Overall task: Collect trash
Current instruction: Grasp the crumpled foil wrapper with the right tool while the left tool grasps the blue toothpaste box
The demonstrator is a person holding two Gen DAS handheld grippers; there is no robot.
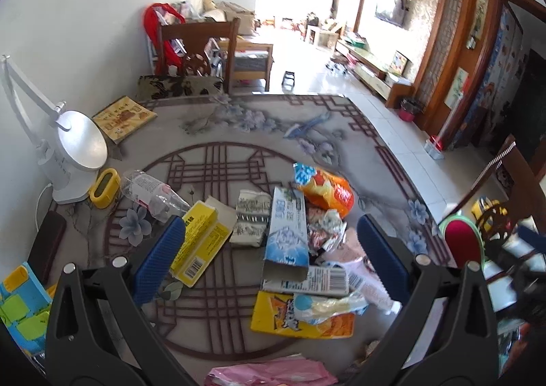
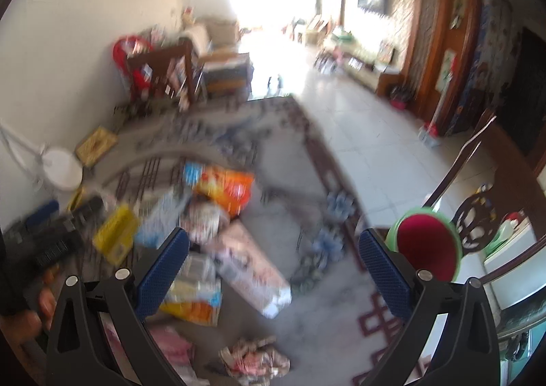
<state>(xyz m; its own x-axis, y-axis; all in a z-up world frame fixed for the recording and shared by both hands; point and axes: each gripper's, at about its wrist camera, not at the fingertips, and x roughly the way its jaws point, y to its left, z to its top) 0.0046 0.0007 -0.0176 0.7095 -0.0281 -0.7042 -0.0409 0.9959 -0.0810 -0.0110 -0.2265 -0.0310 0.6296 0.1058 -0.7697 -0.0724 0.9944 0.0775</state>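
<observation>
Both grippers hover above a bench (image 1: pixel 218 120) covered in a patterned cloth, and neither carries anything: the left gripper (image 1: pixel 269 246) has its jaws spread wide and released, and the right gripper (image 2: pixel 273 249) shows the same wide gap. This looks like the approach step, with no piece yet picked.

The trash lies in a loose heap between and just beyond the left jaws. A long blue-and-white carton (image 1: pixel 286 232) with an open end sits nearly centred in the gap. A flattened yellow box (image 1: pixel 201 242) lies just beside the left-hand jaw, and an orange snack bag (image 1: pixel 327 191) sits further out. A crumpled clear bottle (image 1: pixel 150 191) lies beyond the left-hand jaw, near a white lamp (image 1: pixel 75 154). Nearer the camera is a yellow-orange flat packet (image 1: pixel 300 317).

A red-lined bin (image 2: pixel 426 246) stands just outside the right-hand jaw of the right gripper, off the bench edge; likely the drop point.

The next move probably calls for lowering onto the carton and closing across its narrow width. The right view is motion-blurred, so fine detail there is unclear.
</observation>
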